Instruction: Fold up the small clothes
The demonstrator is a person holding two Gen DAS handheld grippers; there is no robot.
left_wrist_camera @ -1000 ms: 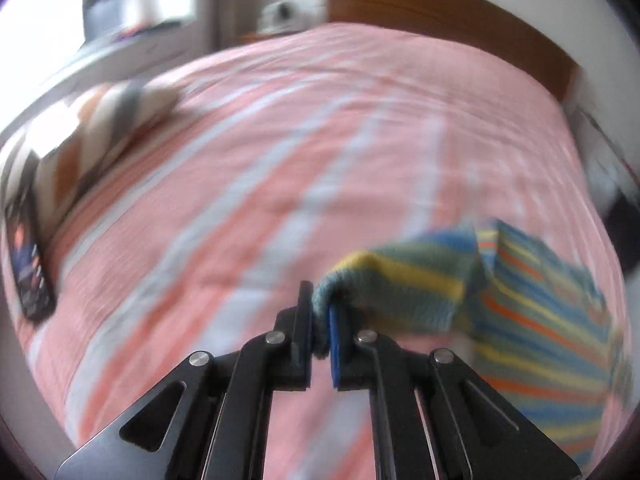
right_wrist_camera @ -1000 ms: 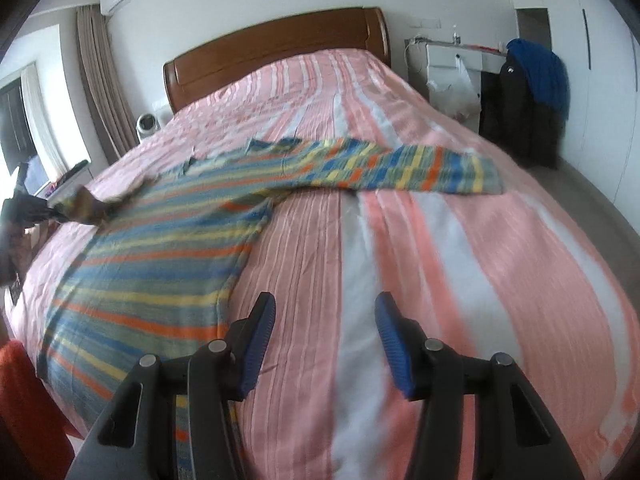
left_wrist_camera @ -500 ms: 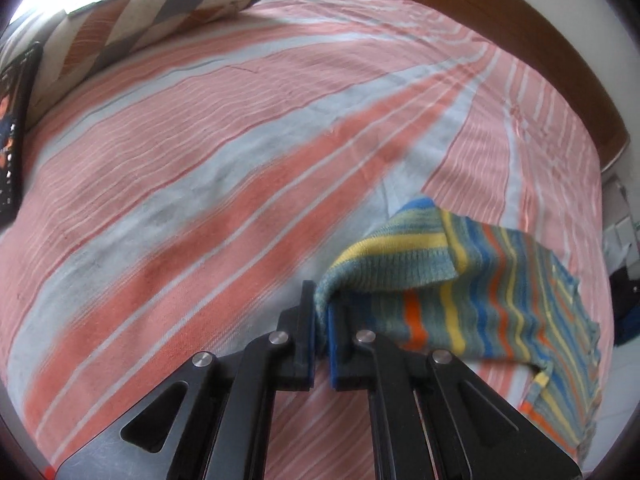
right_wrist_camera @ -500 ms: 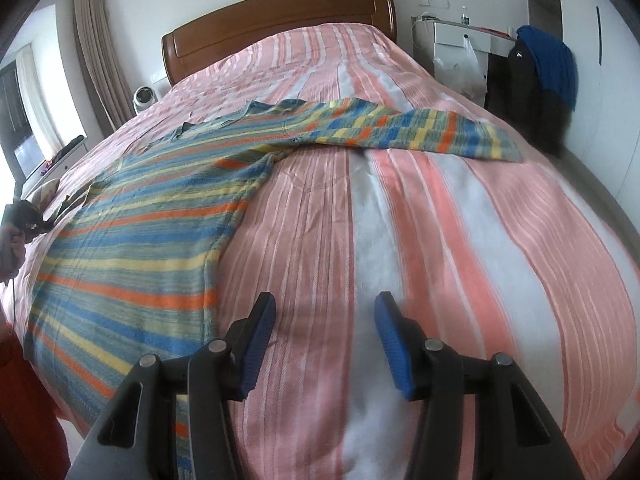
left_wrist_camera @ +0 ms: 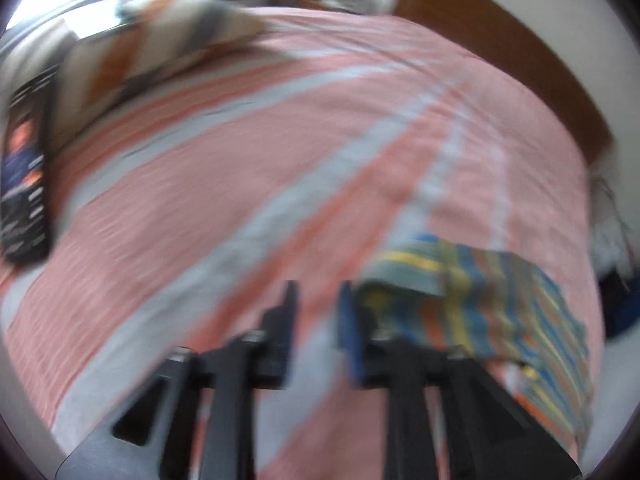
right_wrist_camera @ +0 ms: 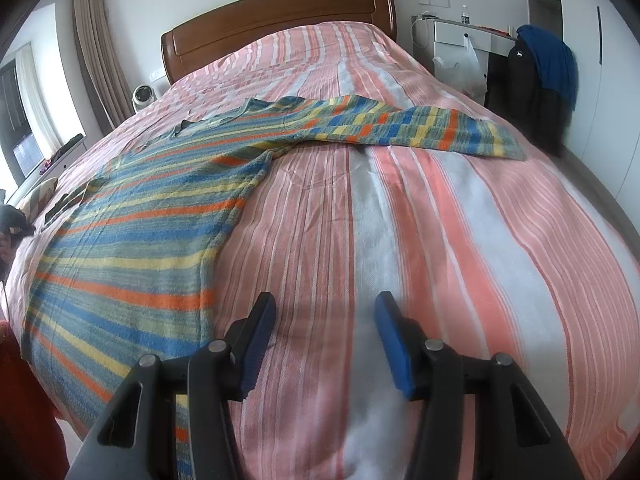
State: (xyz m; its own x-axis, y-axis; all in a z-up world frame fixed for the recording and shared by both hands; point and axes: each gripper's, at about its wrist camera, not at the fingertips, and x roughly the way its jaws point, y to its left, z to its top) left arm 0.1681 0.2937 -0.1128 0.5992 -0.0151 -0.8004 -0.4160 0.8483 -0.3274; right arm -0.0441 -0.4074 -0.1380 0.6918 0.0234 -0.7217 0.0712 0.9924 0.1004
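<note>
Left gripper hovering with jaws apart over striped bedspread — striped sweater sleeve lying just beside right finger; frame blurring.

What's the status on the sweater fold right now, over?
Left gripper open, empty, beside the cuff. Right gripper open over bare bedspread. Striped sweater flat, one sleeve outstretched. Nothing blocking it.

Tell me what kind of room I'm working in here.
Most likely a home bedroom. A large bed with a pink striped bedspread and a wooden headboard fills the view, with curtains at the window. The striped sweater lies spread across the bed.
</note>
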